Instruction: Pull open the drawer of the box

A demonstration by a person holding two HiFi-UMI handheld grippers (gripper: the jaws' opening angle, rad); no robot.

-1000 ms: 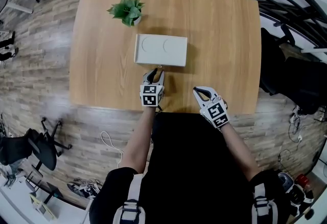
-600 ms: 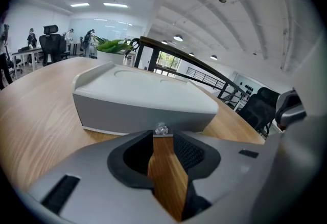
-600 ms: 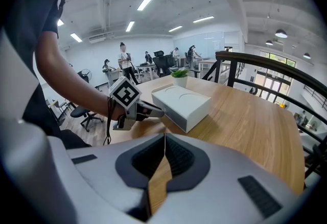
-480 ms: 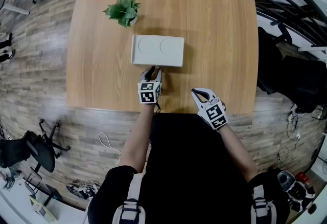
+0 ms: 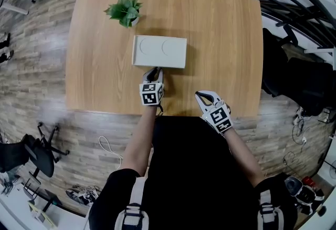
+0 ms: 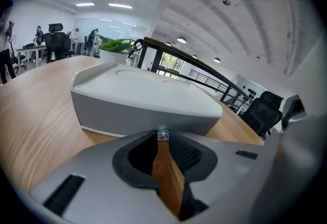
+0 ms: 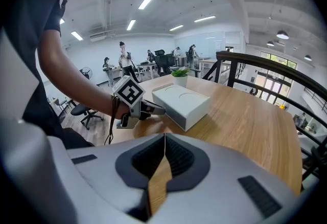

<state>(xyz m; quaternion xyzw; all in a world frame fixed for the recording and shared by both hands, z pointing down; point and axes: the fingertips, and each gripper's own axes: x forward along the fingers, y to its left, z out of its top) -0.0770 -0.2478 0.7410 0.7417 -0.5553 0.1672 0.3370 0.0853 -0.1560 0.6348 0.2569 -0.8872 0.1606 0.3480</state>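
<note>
From the head view, the box [image 5: 159, 51] lies flat near the middle of the wooden table [image 5: 220, 40], its long front side facing the person. A small potted plant [image 5: 124, 10] stands behind the box, off its far left corner and apart from it. The left gripper [image 5: 154, 71] reaches straight in to the box's front side, left of its middle, with its tips right at that face. The right gripper [image 5: 203, 96] hangs over the table's near edge, well clear of the box and off its right front corner.

From the left gripper view, the box fills the frame just ahead. Its grey drawer front [image 6: 127, 110] sits flush with the body, not drawn out. A small clear knob [image 6: 163, 134] on that front sits between the jaw tips. The jaws have just been closing and now pinch the knob from both sides.

From the right gripper view, the jaws meet at their tips with nothing between them. The box lies ahead and to the left of them, with the left gripper at its front.
</note>
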